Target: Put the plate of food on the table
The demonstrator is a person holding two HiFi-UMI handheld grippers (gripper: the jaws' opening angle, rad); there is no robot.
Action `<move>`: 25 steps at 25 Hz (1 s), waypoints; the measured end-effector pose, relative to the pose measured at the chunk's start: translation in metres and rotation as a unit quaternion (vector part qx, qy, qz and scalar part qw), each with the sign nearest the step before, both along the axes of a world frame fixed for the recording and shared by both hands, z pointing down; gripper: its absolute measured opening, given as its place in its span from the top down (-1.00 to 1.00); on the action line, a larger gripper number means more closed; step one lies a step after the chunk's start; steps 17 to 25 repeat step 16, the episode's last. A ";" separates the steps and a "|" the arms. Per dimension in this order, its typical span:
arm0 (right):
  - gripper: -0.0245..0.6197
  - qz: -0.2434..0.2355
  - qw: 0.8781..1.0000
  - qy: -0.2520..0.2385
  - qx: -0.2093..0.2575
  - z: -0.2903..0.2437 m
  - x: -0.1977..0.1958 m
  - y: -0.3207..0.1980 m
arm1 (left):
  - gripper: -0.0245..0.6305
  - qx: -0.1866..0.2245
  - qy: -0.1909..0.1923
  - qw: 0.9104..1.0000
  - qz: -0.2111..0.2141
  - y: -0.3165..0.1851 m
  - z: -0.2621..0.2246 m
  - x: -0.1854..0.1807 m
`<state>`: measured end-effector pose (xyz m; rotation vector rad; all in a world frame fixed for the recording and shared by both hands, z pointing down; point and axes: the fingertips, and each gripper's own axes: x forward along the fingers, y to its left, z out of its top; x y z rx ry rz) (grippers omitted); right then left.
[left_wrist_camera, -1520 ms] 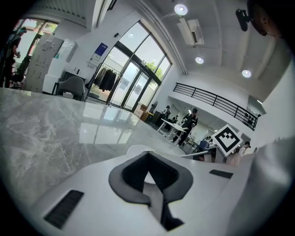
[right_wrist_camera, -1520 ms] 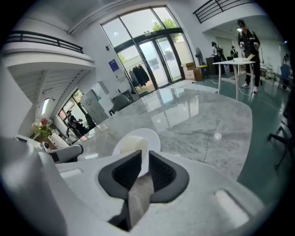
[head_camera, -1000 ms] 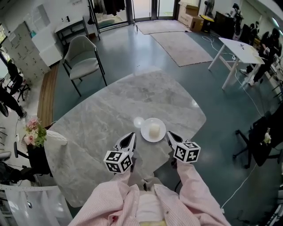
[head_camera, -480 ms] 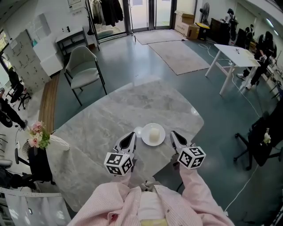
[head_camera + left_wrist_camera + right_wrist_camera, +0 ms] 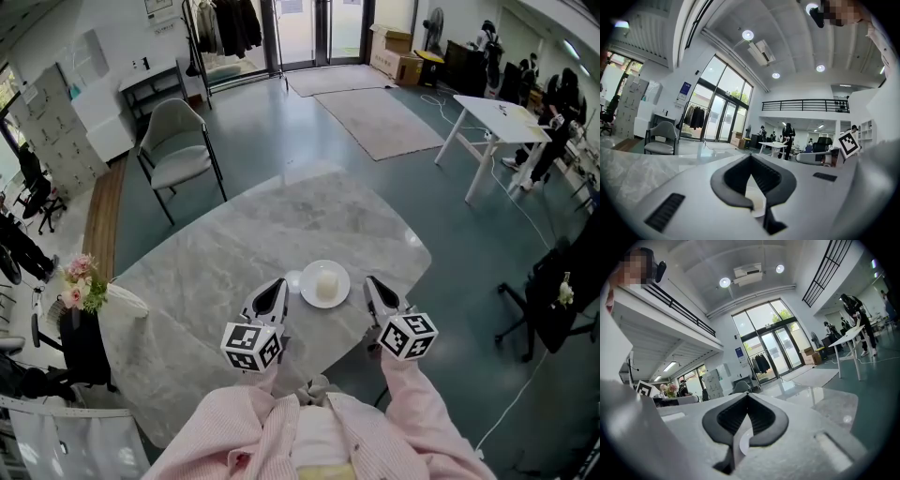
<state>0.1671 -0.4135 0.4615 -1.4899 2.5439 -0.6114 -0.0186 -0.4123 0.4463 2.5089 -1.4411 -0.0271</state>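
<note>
A white plate carrying a pale cylinder of food rests on the grey marble table, close to its near edge. My left gripper lies just left of the plate and my right gripper just right of it, each a short gap away from the rim. Both point away from me with jaws shut and nothing gripped. In the left gripper view and the right gripper view the dark pads meet, with only a white sliver showing past them.
A grey chair stands beyond the table's far left side. A bunch of pink flowers sits at the left. A white desk with people near it stands far right, and an office chair is right of the table.
The right gripper has drawn back a little to the right, away from the plate's rim. The left gripper and the plate stay where they were.
</note>
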 end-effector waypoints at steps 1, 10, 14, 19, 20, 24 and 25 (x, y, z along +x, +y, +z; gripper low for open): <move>0.91 0.001 1.000 0.000 0.001 0.000 0.001 0.000 | 0.94 0.000 0.000 1.000 -0.001 0.000 0.000 0.000; 0.91 0.013 1.000 0.000 0.006 -0.003 0.012 0.003 | 0.94 -0.001 -0.002 1.000 -0.009 0.002 -0.001 -0.001; 0.91 0.017 1.000 0.001 0.006 -0.004 0.010 0.002 | 0.94 -0.003 -0.002 1.000 -0.012 0.001 -0.001 -0.007; 0.91 0.019 1.000 0.002 0.006 -0.005 0.008 0.002 | 0.94 -0.003 -0.002 1.000 -0.013 0.001 -0.001 -0.010; 0.91 0.019 1.000 0.002 0.006 -0.005 0.008 0.002 | 0.94 -0.003 -0.002 1.000 -0.013 0.001 -0.001 -0.010; 0.91 0.019 1.000 0.002 0.006 -0.005 0.008 0.002 | 0.94 -0.003 -0.002 1.000 -0.013 0.001 -0.001 -0.010; 0.91 0.019 1.000 0.002 0.006 -0.005 0.008 0.002 | 0.94 -0.003 -0.002 1.000 -0.013 0.001 -0.001 -0.010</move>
